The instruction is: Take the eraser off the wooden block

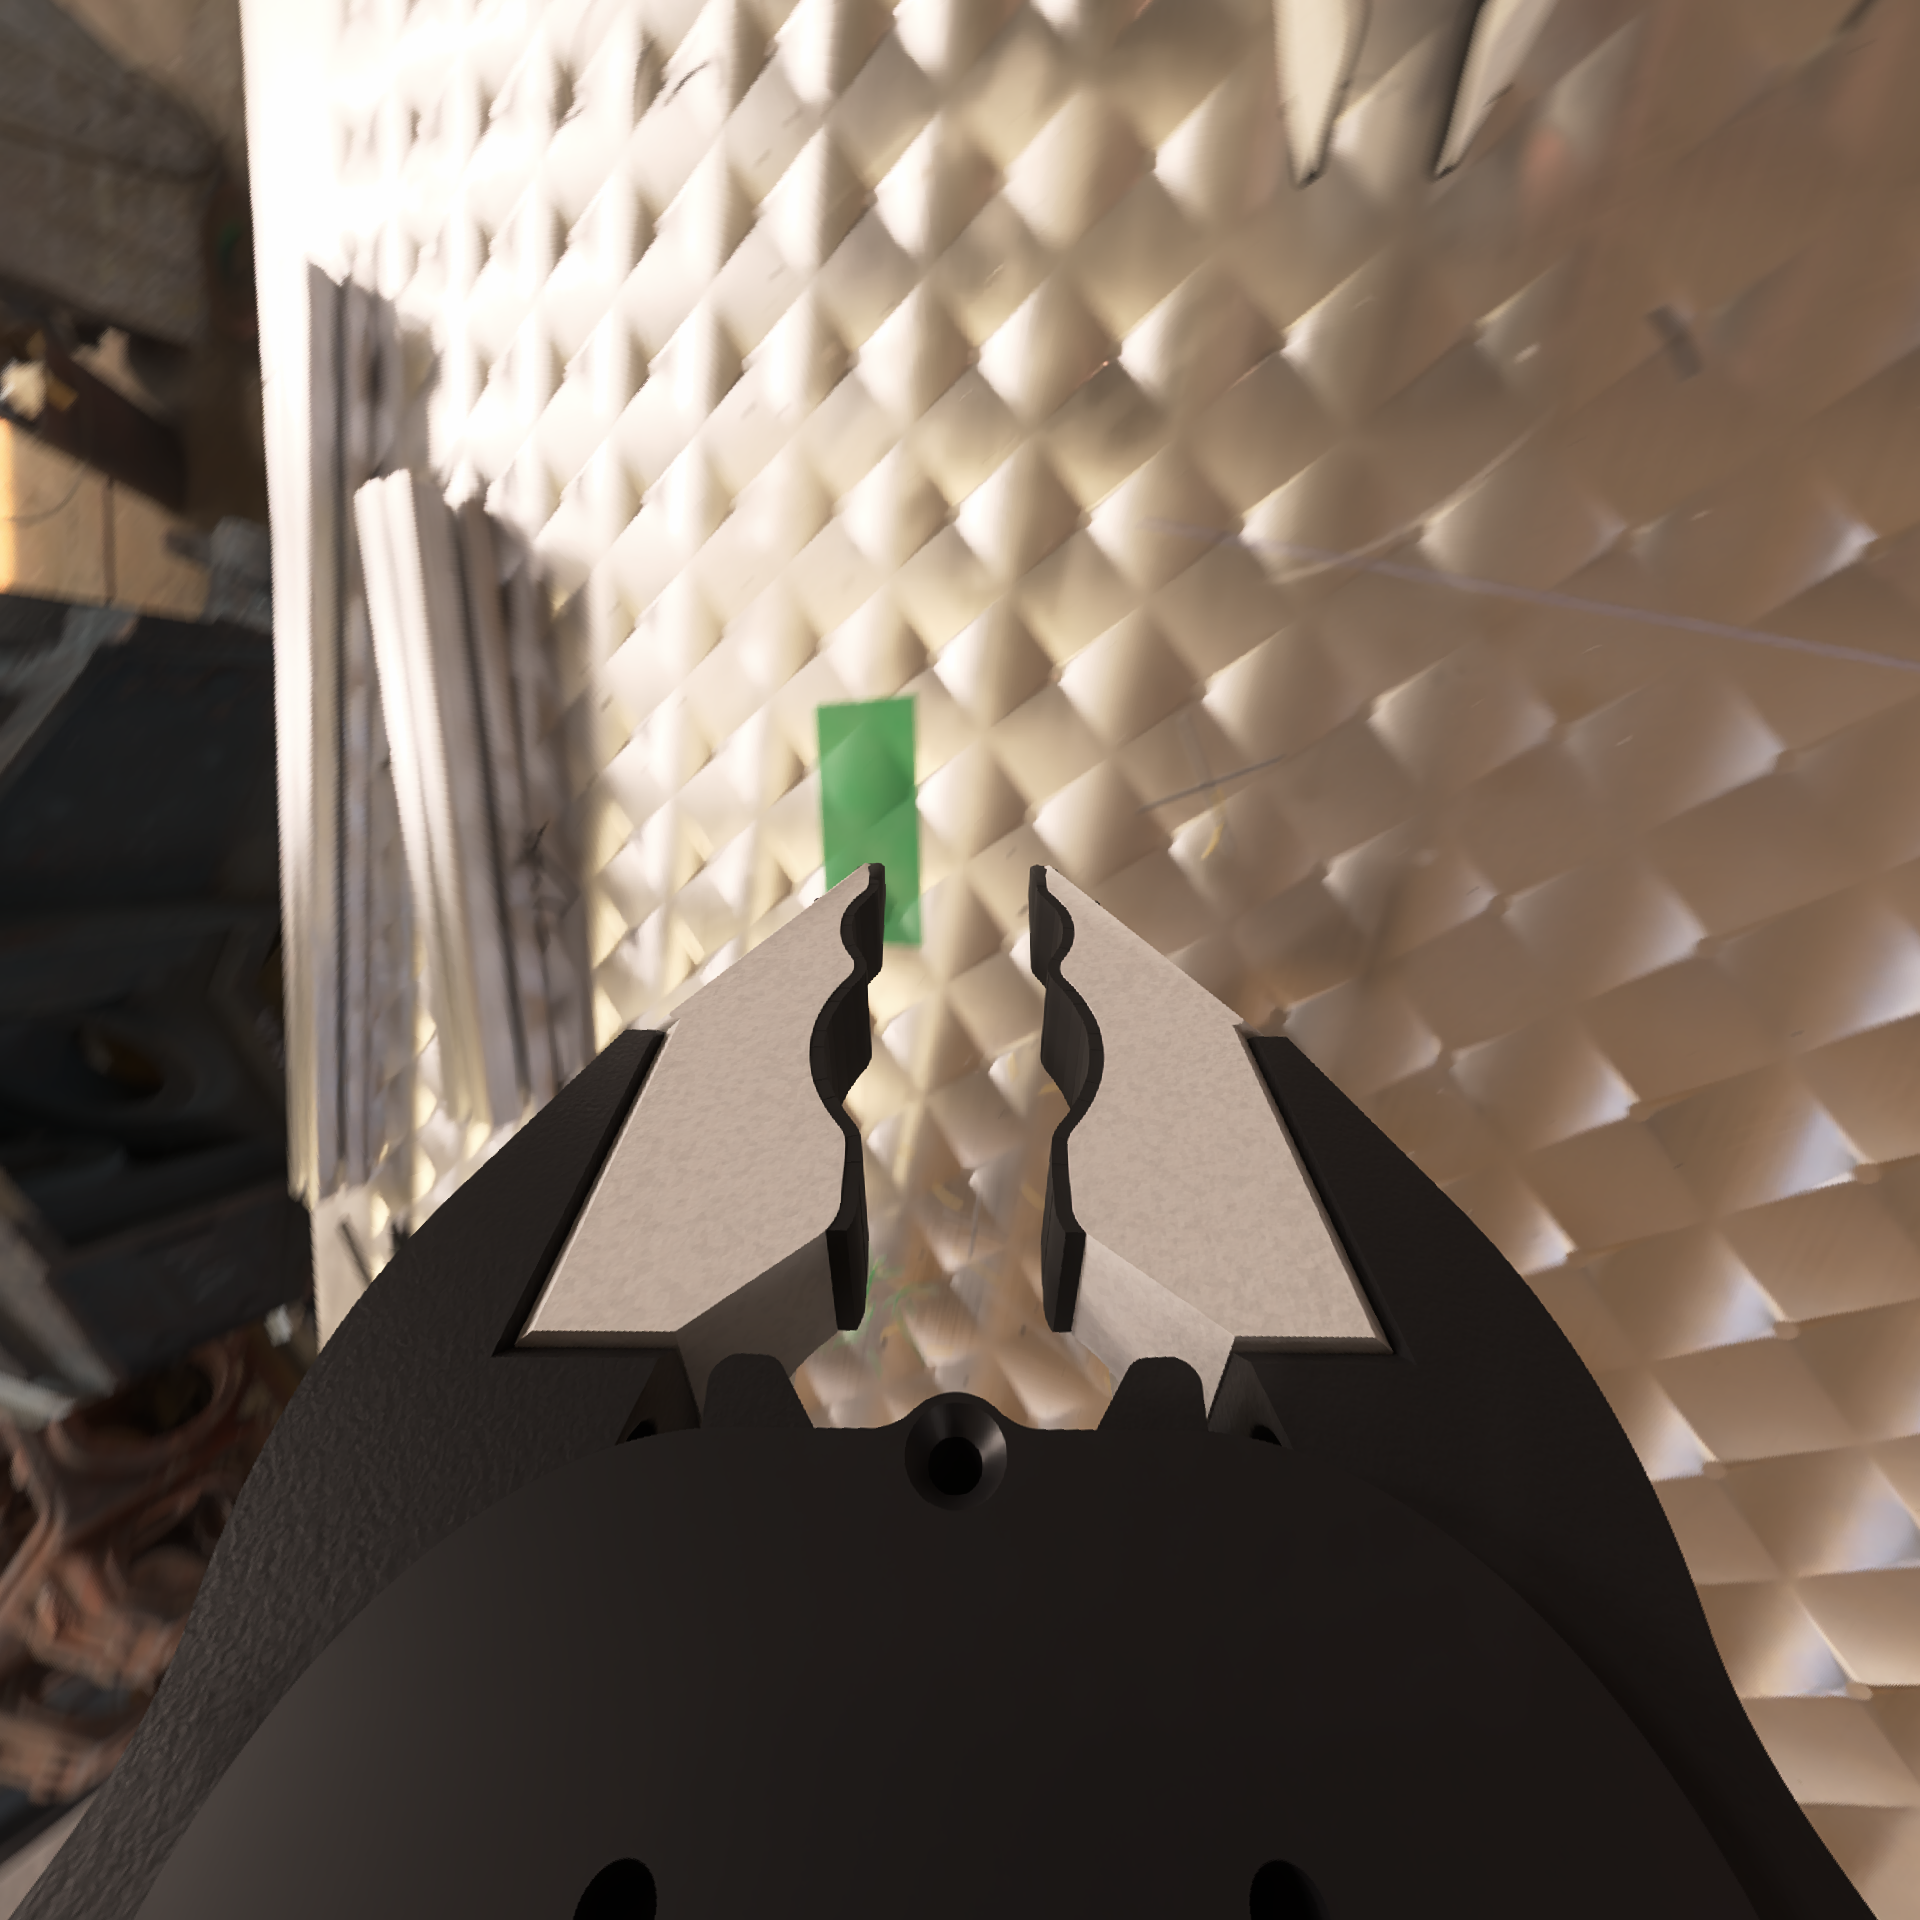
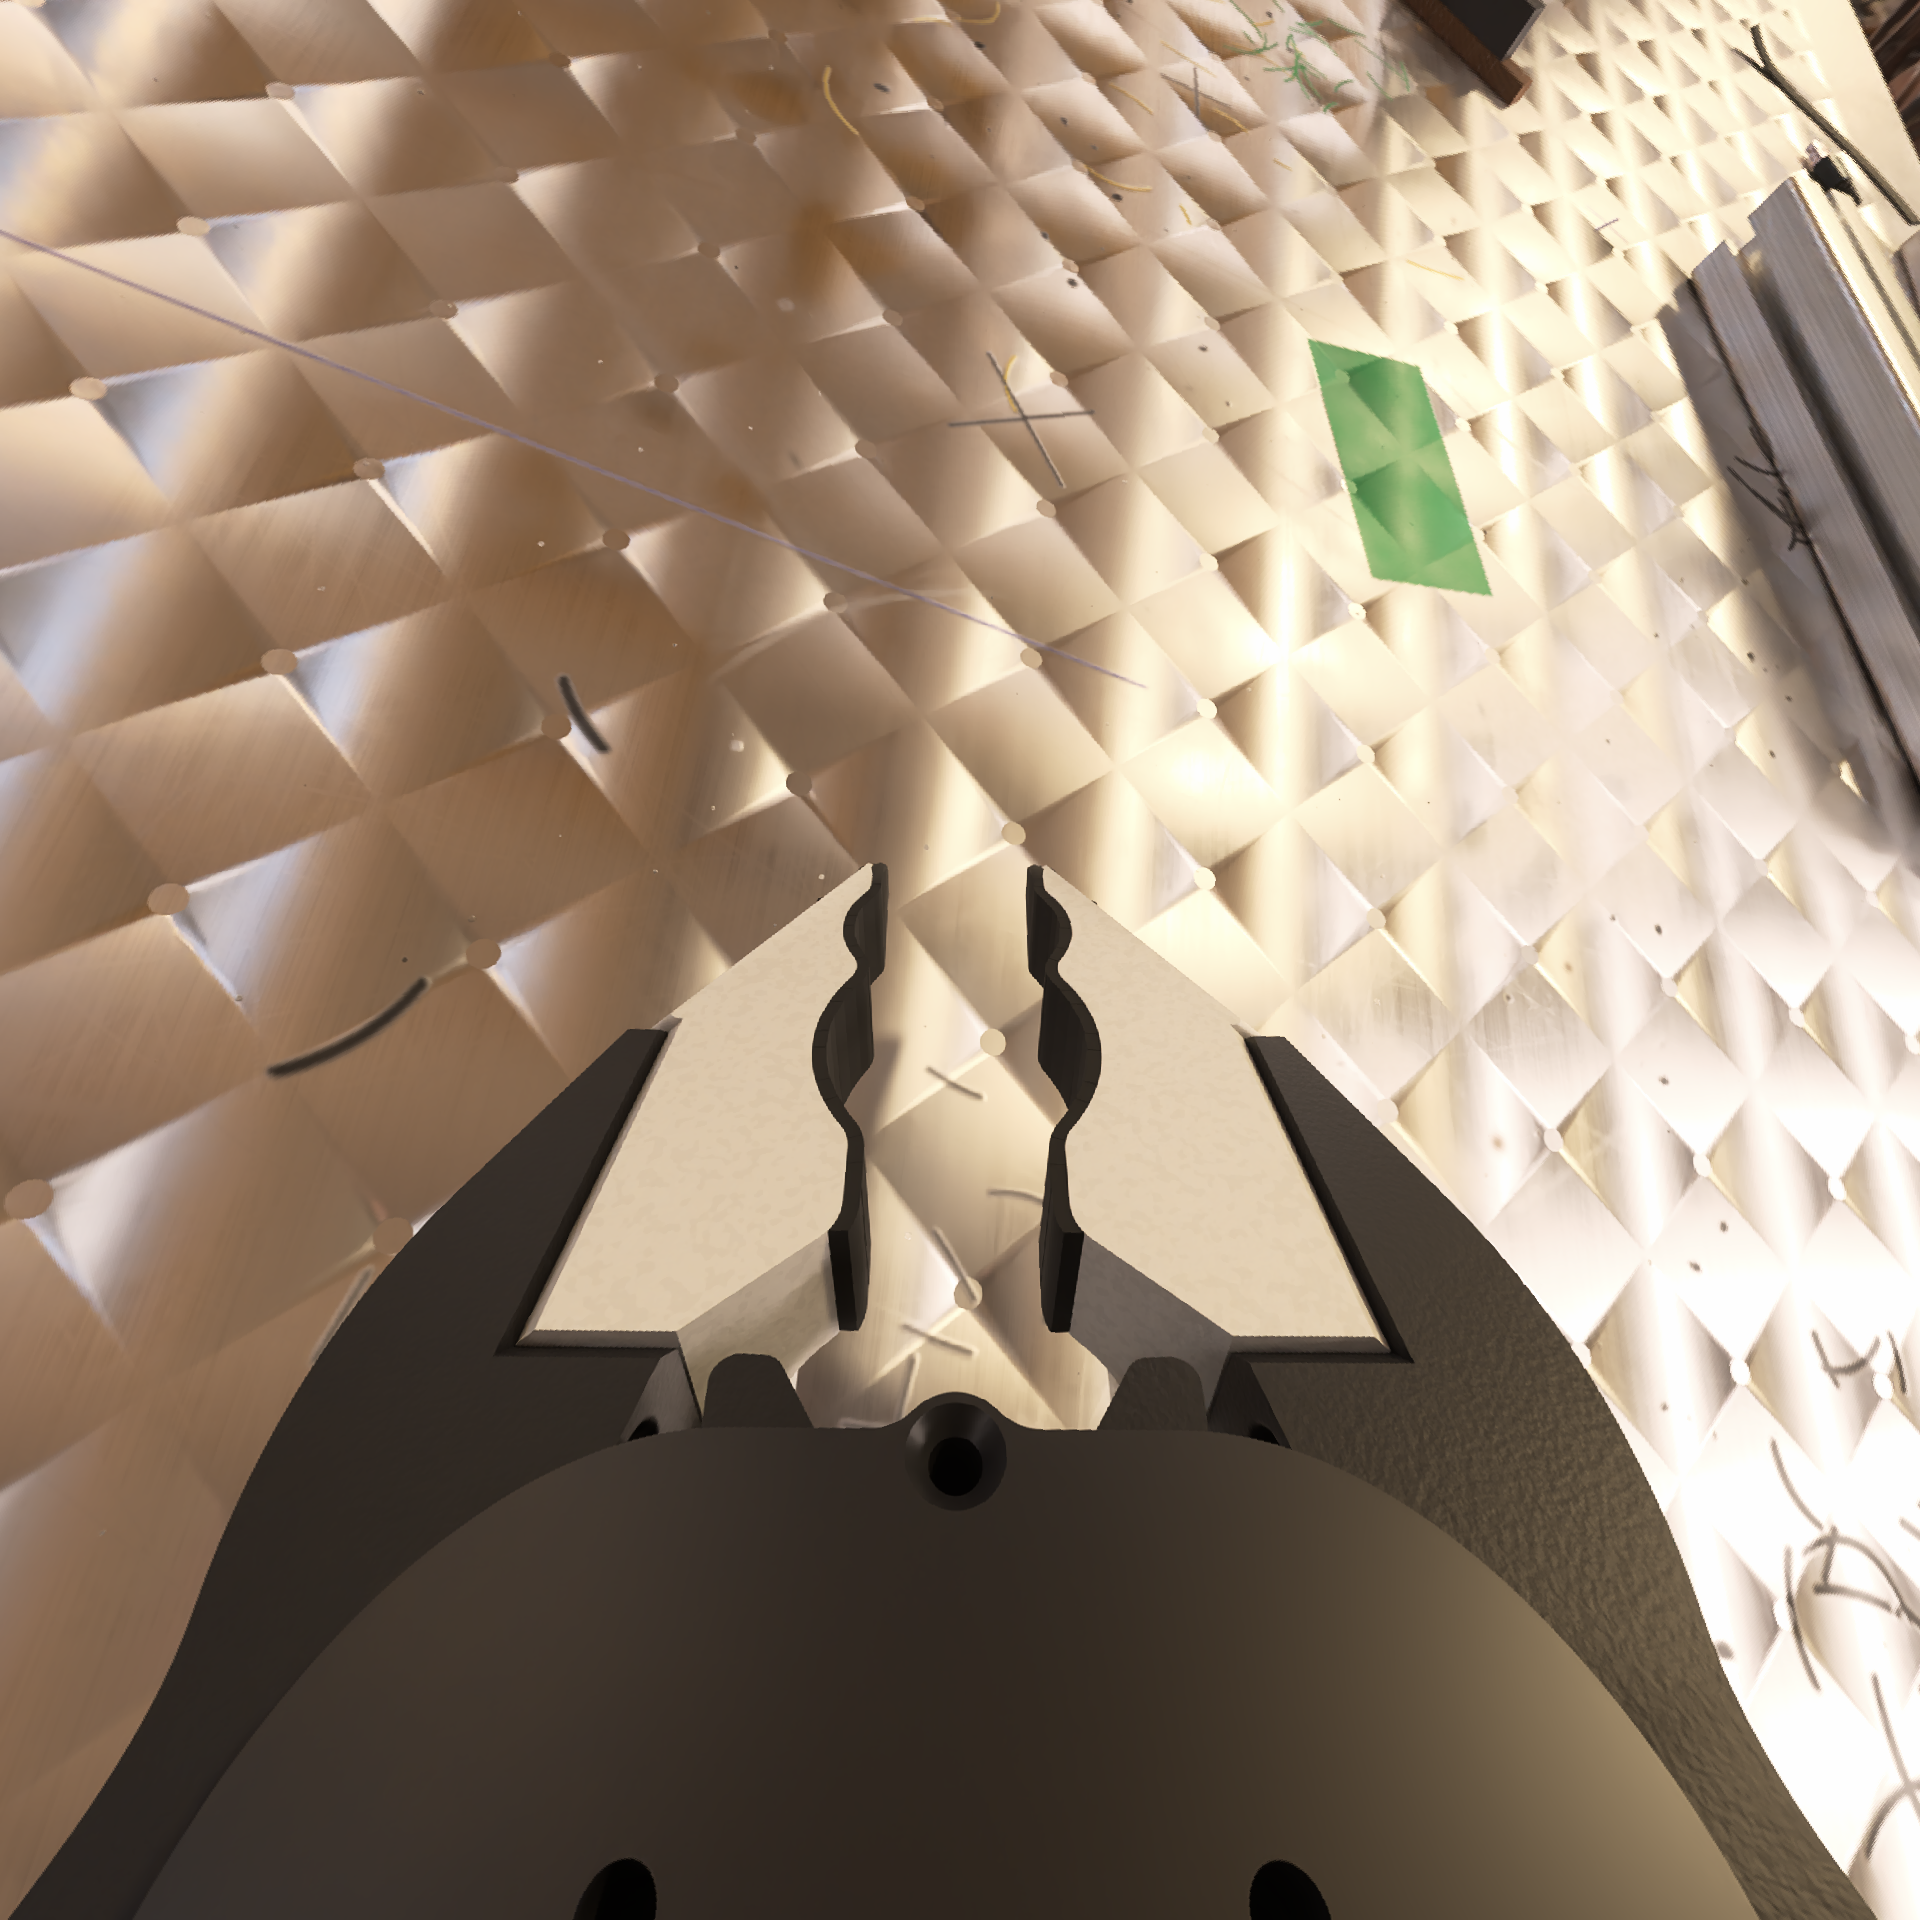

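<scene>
My left gripper (image 1: 956, 883) is open and empty above a shiny diamond-patterned metal table (image 1: 1351, 727). A flat green rectangle (image 1: 871, 821) lies on the table just beyond its left fingertip. My right gripper (image 2: 956, 883) is open and empty over the same table (image 2: 416, 520); the green rectangle (image 2: 1397, 488) lies ahead to its right. At the top right edge of the right wrist view, a brown wooden piece (image 2: 1509, 81) with a dark thing on it (image 2: 1504, 23) is cut off by the frame. I cannot tell whether that is the block and eraser.
A stack of grey metal bars (image 1: 436, 790) lies near the table's left edge (image 1: 265, 727); it also shows at the right of the right wrist view (image 2: 1808, 447). Dark clutter (image 1: 125, 935) lies beyond that edge. Thin wires and shavings (image 2: 1299, 52) are scattered on the table.
</scene>
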{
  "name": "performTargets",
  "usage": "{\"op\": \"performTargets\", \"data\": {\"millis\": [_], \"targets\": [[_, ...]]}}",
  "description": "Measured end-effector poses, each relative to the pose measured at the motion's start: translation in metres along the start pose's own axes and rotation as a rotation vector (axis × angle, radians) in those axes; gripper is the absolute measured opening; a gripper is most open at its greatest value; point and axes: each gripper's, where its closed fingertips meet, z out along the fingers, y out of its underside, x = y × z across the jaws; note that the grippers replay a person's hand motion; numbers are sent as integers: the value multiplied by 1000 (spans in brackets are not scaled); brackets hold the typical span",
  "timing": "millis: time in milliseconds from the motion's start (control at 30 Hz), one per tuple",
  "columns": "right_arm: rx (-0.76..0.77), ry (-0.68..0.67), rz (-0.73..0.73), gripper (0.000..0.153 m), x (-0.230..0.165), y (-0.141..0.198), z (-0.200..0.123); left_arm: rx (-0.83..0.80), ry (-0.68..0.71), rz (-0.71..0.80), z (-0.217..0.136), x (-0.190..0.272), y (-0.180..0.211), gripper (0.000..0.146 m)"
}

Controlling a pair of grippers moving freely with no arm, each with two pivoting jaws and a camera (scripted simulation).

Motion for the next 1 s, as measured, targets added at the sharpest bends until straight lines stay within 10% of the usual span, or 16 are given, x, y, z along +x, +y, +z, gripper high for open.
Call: {"op": "performTargets", "data": {"millis": [367,1000], "targets": [[-7,6,4,27,1,2,1,-199,-258,-301,-57,-91,140,27],[-13,-2,6,27,0,4,2,-343,-179,-609,-55,-105,281,28]]}}
